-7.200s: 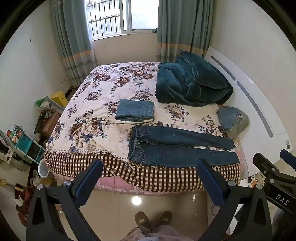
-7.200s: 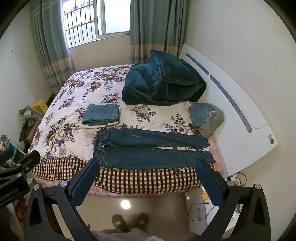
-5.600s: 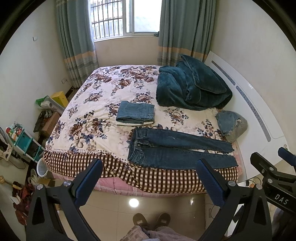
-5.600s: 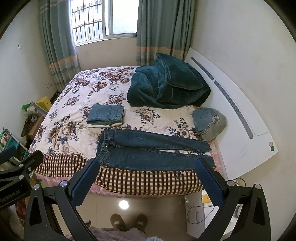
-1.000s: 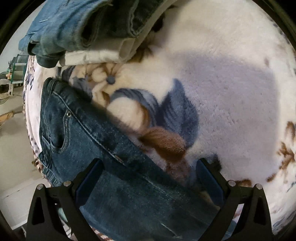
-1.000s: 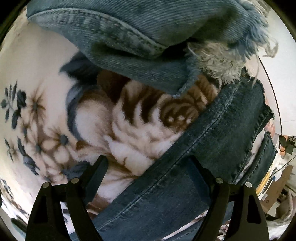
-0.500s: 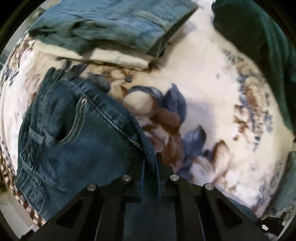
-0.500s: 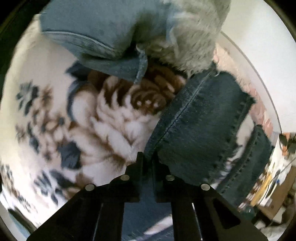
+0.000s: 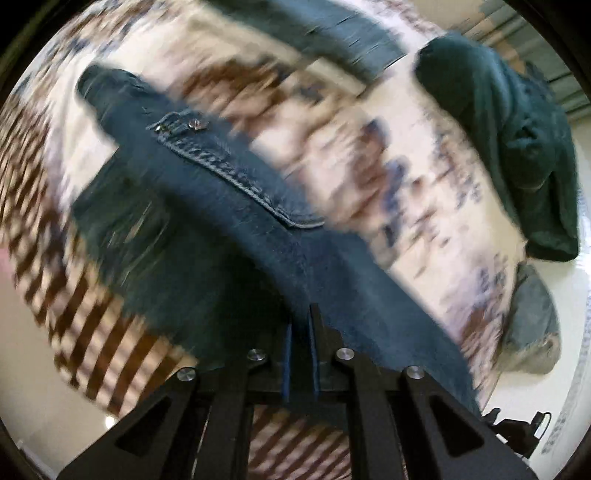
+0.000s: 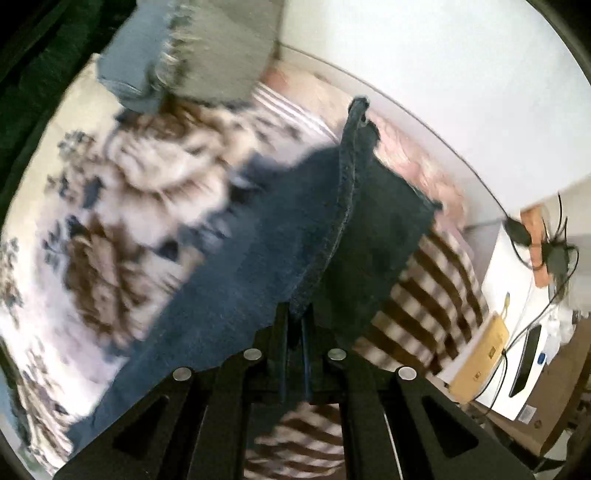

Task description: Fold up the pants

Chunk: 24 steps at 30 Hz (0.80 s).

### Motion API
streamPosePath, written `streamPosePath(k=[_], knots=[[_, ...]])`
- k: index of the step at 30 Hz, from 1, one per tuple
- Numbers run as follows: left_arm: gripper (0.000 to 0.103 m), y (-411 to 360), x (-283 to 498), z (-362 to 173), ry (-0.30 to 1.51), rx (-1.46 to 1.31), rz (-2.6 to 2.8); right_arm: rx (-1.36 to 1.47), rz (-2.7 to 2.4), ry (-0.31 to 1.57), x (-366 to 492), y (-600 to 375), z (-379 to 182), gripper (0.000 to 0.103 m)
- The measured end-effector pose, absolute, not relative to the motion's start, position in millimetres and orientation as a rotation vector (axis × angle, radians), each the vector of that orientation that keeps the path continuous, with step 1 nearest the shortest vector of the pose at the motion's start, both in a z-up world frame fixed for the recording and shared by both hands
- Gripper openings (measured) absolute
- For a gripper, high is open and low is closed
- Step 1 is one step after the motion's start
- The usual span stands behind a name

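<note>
Dark blue jeans (image 9: pixel 207 206) lie across the near edge of a floral bed cover (image 9: pixel 332 155). My left gripper (image 9: pixel 300 325) is shut on the far edge of the jeans near the waist, below the pocket rivet, and holds it lifted off the bed. My right gripper (image 10: pixel 294 321) is shut on the hem end of the far leg (image 10: pixel 332 229), raised so the leg edge stands up over the other leg. Both views are motion-blurred.
A dark teal blanket (image 9: pixel 509 122) is heaped at the bed's far right. A light denim cushion (image 10: pixel 192 51) lies by the white headboard (image 10: pixel 424 74). A folded denim stack (image 9: pixel 332 29) sits beyond the jeans. A white bedside unit (image 10: pixel 517 332) with cables stands off the bed's edge.
Both grippers, open a second ago, have shut on the jeans' far edge and lifted it, pulling back toward the near side of the bed.
</note>
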<state>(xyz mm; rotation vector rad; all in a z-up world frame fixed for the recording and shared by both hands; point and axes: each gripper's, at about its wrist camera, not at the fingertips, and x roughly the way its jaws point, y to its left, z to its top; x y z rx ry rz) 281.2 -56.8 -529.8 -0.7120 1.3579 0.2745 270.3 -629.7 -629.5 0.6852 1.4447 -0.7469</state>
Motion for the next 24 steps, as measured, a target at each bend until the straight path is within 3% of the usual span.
streamPosePath(k=[3,5,7,9,11,13,14,20,22,24], knots=[[0.011,-55.5,247.3,-564.6,1.441,-0.74,0.312,0.713,-0.684,1.446,251.6,-627.3,-653.3,0.012],[0.01,-52.0,229.9,-581.6,1.499,-0.785,0.373,0.746,-0.634,1.436,239.6,-628.4,-657.5,0.024],[0.01,-54.5,219.6,-583.1,1.501,-0.819,0.385,0.813,-0.598,1.378,222.7,-632.8,-649.6,0.052],[0.012,-61.9,216.5,-571.5,1.454,-0.803,0.353,0.844,-0.596,1.326,210.9,-640.0,-641.1,0.058],[0.029,-71.6,218.2,-556.7,1.421,-0.734,0.334,0.885,-0.618,1.265,197.5,-655.5,-632.2,0.058],[0.076,-88.9,231.4,-543.4,1.38,-0.646,0.302,0.939,-0.652,1.204,186.6,-676.2,-625.3,0.058],[0.081,-96.4,237.5,-539.2,1.371,-0.608,0.291,0.97,-0.673,1.187,182.6,-687.3,-624.5,0.058],[0.083,-161.8,282.6,-545.7,1.402,-0.462,0.206,1.199,-0.768,1.152,168.7,-740.7,-657.7,0.056],[0.083,-191.7,294.2,-551.7,1.412,-0.415,0.177,1.192,-0.734,1.153,176.0,-745.5,-669.4,0.024],[0.083,-218.2,302.7,-554.7,1.423,-0.364,0.153,1.114,-0.709,1.2,187.2,-743.6,-673.8,0.022]])
